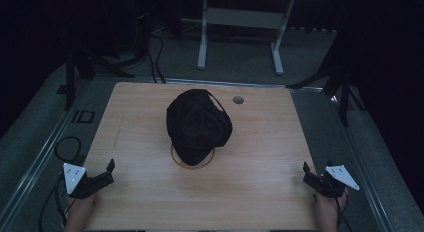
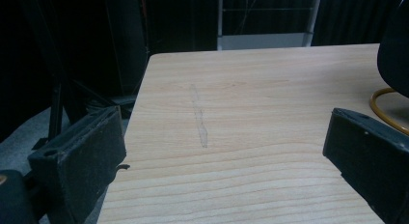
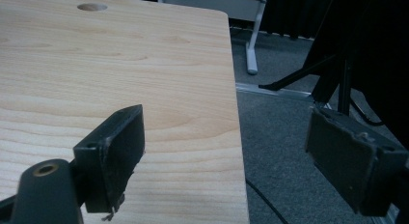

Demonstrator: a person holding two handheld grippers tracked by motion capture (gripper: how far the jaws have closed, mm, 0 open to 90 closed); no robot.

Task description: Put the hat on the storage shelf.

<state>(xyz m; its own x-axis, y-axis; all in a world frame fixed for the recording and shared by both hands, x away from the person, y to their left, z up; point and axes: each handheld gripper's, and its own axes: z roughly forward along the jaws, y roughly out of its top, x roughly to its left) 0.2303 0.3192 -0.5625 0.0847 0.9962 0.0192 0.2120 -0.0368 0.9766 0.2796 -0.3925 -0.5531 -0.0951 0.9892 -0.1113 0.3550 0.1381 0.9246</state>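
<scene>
Status: nothing is in hand yet. My left gripper [image 1: 102, 173] rests at the near left corner of the table [image 1: 260, 182], jaws spread wide with only bare wood between them. My right gripper [image 1: 314, 178] sits at the near right edge, jaws likewise wide apart; in the right gripper view one jaw hangs over the tabletop and the other over the grey carpet [image 3: 284, 137] beside it.

The work piece, a black cap [image 1: 198, 125], lies near the middle of the table, well apart from both grippers. It sits on a thin ring [image 1: 192, 163], wood- or brass-coloured, whose near arc peeks out from under the cap's front. In the left gripper view the cap's dark edge [image 2: 396, 45] and a piece of the ring [image 2: 383, 105] enter at the right.

Judgement: the job is at its very start. The cap is untouched; reach, grasp and whatever handling follows are all left to do.

Writing: none legible. The cap shows no readable logo in this dim light. The table carries a faint scratch [image 2: 199, 122] and a cable hole [image 1: 238, 99], no labels.
</scene>
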